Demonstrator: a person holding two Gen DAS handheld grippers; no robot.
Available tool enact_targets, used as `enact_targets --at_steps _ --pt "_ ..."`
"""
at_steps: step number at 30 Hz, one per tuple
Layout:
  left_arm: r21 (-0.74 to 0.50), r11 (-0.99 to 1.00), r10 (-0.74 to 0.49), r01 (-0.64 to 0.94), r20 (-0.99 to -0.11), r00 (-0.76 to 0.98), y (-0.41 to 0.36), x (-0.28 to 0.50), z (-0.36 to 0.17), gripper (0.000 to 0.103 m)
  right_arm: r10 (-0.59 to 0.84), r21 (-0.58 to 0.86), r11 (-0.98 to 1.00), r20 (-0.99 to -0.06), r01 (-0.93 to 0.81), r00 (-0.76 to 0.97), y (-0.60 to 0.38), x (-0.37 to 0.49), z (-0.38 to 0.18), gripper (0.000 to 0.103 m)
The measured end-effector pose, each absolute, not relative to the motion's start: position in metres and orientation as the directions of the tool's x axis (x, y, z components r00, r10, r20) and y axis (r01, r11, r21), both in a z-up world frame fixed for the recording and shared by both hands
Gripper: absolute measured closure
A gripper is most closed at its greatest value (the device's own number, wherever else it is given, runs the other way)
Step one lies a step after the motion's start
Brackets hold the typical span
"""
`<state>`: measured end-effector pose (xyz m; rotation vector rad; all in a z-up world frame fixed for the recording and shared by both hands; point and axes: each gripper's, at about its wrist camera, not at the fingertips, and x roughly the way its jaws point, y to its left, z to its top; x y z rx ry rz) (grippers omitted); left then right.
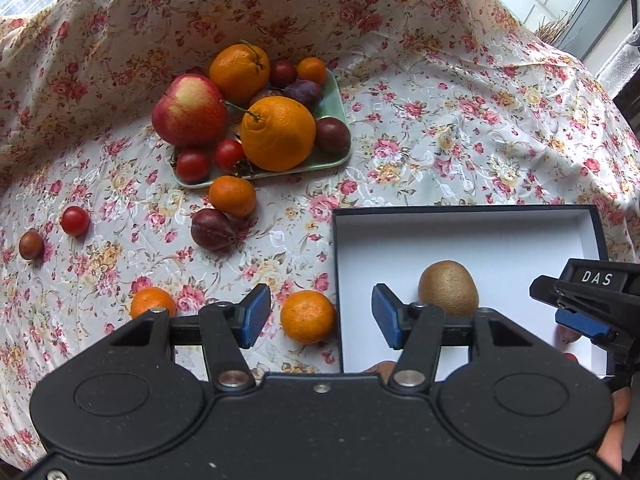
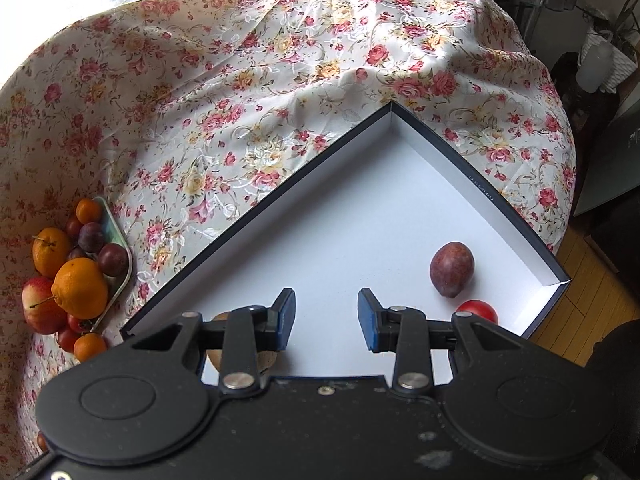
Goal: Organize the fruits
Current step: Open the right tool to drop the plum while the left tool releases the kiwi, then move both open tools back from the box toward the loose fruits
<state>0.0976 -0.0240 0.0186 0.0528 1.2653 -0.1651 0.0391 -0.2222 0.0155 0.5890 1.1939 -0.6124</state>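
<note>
My left gripper (image 1: 316, 316) hangs open over the box's left edge, with a small mandarin (image 1: 307, 316) on the cloth below the gap between its blue pads; they do not touch it. A brown kiwi (image 1: 449, 289) lies inside the white box (image 1: 480, 236), just beyond the right pad. My right gripper (image 2: 326, 318) is open and empty above the box floor (image 2: 340, 240); it also shows at the right rim of the left wrist view, right gripper (image 1: 588, 320). A purple passion fruit (image 2: 452, 269) and a red tomato (image 2: 478, 311) lie in the box's right corner.
A green tray (image 1: 332, 160) at the back holds an apple (image 1: 188, 110), two big oranges, plums and tomatoes. Loose on the floral cloth lie a mandarin (image 1: 232, 195), a dark passion fruit (image 1: 212, 229), a tomato (image 1: 75, 221), a brown fruit (image 1: 31, 244) and another mandarin (image 1: 153, 302).
</note>
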Motion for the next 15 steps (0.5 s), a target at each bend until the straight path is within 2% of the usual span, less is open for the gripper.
enact_targets --at_steps 15 --pt "-0.073 0.997 -0.063 -0.029 -0.96 0.272 0.074 0.12 0.011 0.042 -0.016 0.147 0.846 -0.954 0.513 0.298 -0.119 0.081 0.024 0.066"
